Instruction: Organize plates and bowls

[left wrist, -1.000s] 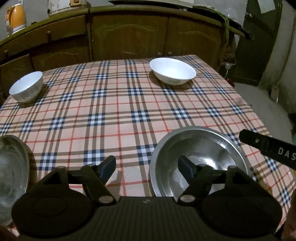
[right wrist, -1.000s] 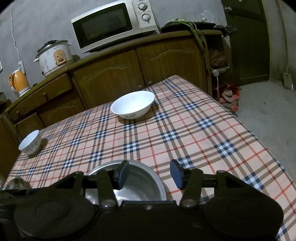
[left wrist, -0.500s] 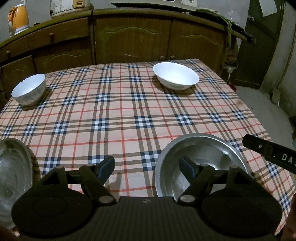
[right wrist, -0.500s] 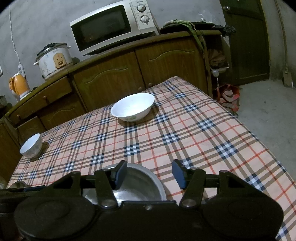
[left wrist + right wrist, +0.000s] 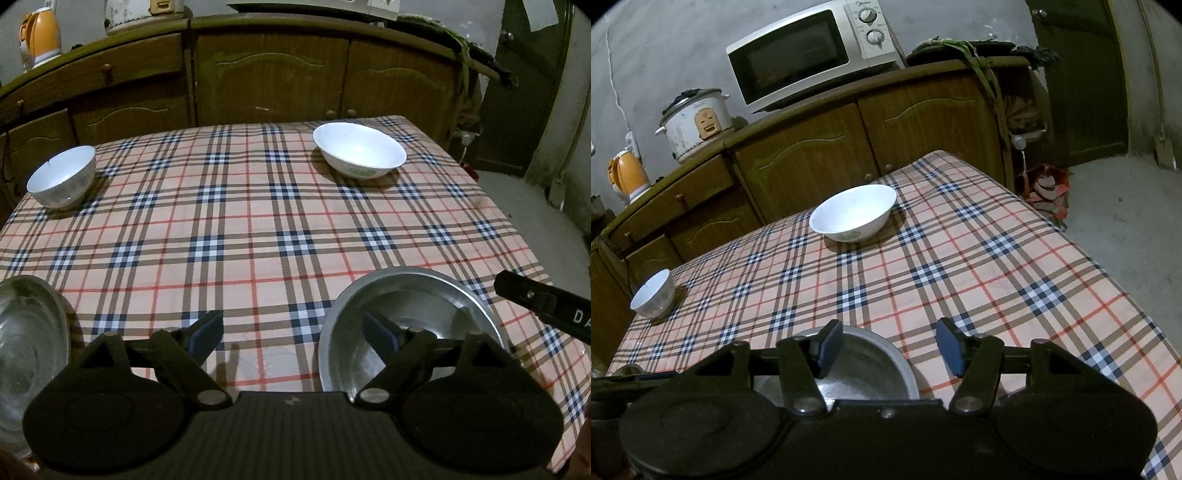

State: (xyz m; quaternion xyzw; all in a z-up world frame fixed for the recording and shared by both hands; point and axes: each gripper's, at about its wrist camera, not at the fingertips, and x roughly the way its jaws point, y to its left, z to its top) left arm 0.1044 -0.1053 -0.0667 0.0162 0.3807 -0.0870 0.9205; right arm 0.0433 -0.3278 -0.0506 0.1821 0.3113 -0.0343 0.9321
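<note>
Both grippers hovering, jaws just widening, nothing between them. Left gripper [image 5: 293, 338] facing the steel bowl [image 5: 413, 328] at lower right; right gripper [image 5: 888, 347] above it. Advice: straddling one rim wall before closing, lifting level.

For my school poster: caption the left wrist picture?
Open left gripper above checked tablecloth, near steel bowl.
</note>
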